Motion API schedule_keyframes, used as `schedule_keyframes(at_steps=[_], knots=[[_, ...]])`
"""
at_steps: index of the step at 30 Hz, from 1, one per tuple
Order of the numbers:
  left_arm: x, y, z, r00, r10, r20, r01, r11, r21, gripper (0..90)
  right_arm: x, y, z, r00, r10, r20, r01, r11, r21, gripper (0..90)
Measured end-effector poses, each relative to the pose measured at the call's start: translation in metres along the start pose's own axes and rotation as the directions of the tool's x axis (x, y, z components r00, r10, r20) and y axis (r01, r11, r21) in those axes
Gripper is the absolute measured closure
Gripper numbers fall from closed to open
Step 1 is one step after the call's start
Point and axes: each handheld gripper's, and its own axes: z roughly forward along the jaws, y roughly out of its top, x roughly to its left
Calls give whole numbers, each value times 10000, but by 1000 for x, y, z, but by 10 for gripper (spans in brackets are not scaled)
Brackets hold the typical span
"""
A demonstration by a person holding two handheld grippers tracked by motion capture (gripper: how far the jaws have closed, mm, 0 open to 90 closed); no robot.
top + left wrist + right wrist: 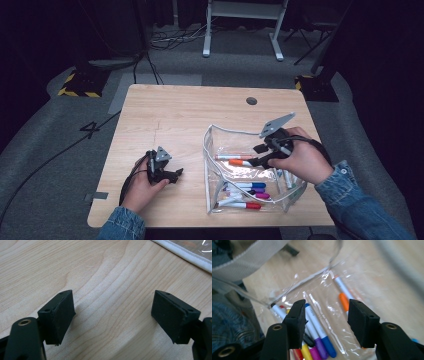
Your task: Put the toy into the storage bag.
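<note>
While the right gripper hangs over the clear pouch with its jaws parted and nothing between them, the markers lie loose below on the pouch floor, a blue-capped and a purple-capped one side by side just under the left jaw and an orange one a little beyond the right jaw. The pouch sits on the right half of the wooden table, its white-edged mouth standing open. The left gripper rests low on the bare wood well left of the pouch, jaws wide apart and empty. The step in hand looks like a drop just finished, a marker let go into the pouch. Next the right gripper probably needs to lift clear of the rim without snagging the thin plastic wall
</note>
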Motion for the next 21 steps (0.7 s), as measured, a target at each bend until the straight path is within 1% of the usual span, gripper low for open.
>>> schedule_keyframes(at_steps=[1,2,3,4,5,6,7,8,9,10,11,13,14,15,18,19,20,21], knots=[[0,0,0,10000,-7,-41,7,10000,-35,193,-2,-1,-6,9999,92,96,-91,9998,-172,493],[0,0,0,10000,1,-1,-1,10000,-4,193,-8,-5,-28,9986,188,493,-152,9973,-713,494],[0,0,0,10000,1,-1,-1,10000,-4,192,-8,-5,-28,9986,188,493,-152,9973,-713,494],[0,0,0,10000,4,0,-4,10000,-1,192,-10,-6,-35,9977,251,632,-197,9962,-851,498],[0,0,0,10000,1,0,-1,10000,-6,193,-17,-11,-53,9940,415,1014,-312,9944,-1014,505],[0,0,0,10000,6,-20,-6,10000,-6,193,-20,-14,-60,9913,570,1186,-436,9927,-1126,506],[0,0,0,10000,6,-20,-6,10000,-6,192,-20,-14,-60,9913,570,1186,-436,9927,-1126,506],[0,0,0,10000,-4,-1,4,10000,-11,193,-27,-20,-73,9856,843,1469,-660,9899,-1255,510],[0,0,0,10000,-4,-1,4,10000,-11,193,-27,-20,-73,9856,843,1469,-660,9899,-1255,510],[0,0,0,10000,3,-1,-3,10000,-6,193,-30,-23,-76,9827,969,1577,-771,9889,-1270,511],[0,0,0,10000,-6,-35,6,10000,-25,193,-38,-32,-85,9756,1278,1787,-1037,9850,-1380,511],[0,0,0,10000,17,-5,-17,10000,-4,193,-44,-40,-91,9698,1449,1962,-1184,9830,-1404,512],[0,0,0,10000,7,12,-7,10000,-10,193,-48,-45,-95,9634,1623,2135,-1305,9792,-1555,513],[0,0,0,10000,7,12,-7,10000,-10,193,-48,-45,-95,9634,1623,2135,-1305,9792,-1555,513],[0,-1,0,10000,18,9,-18,10000,-22,192,-59,-60,-102,9483,2052,2423,-1689,9722,-1624,526],[0,-1,0,10000,20,16,-20,10000,-29,193,-65,-71,-103,9368,2346,2595,-1995,9676,-1545,528],[0,-1,0,10000,20,16,-20,10000,-29,193,-68,-76,-103,9316,2490,2646,-2140,9646,-1542,528],[0,-1,0,10000,27,18,-27,10000,-29,193,-68,-76,-103,9316,2490,2646,-2140,9646,-1542,528]])
